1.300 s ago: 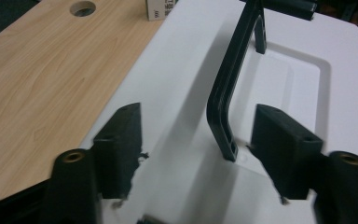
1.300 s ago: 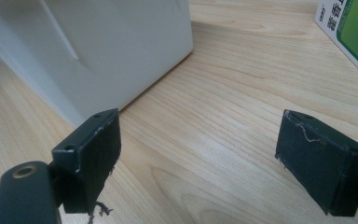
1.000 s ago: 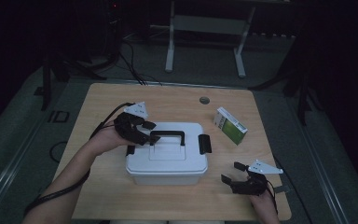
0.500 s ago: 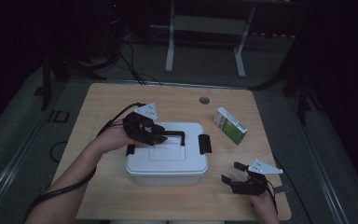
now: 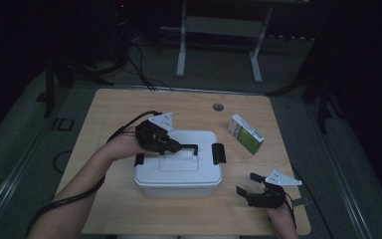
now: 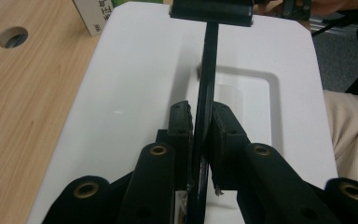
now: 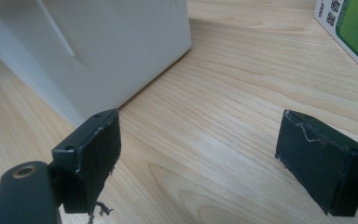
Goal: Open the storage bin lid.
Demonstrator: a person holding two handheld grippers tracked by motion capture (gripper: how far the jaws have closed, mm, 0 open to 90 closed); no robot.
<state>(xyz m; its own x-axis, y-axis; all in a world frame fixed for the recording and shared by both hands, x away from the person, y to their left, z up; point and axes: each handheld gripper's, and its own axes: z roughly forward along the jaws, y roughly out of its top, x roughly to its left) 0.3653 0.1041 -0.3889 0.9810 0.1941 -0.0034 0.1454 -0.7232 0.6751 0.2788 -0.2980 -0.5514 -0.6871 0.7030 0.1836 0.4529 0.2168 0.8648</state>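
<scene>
Jaws of the left gripper [image 5: 175, 145] have just been closing and are now pinching the black handle [image 6: 205, 93] on the lid of the white box [image 5: 179, 172], which is sitting in the middle of the wooden table [image 5: 114, 107]. Right gripper [image 5: 251, 185] is resting near the table's front right corner, just beside the box, its jaws standing wide apart with nothing between them; a green and white carton [image 5: 246, 133] is lying behind it.

- Carton [image 5: 245, 134]: green and white, lying flat on the right half of the table [image 5: 109, 112].
- Hole [image 5: 218, 107]: round, near the table's far edge.
- Stand [image 5: 219, 30]: metal legs on the floor beyond.
</scene>
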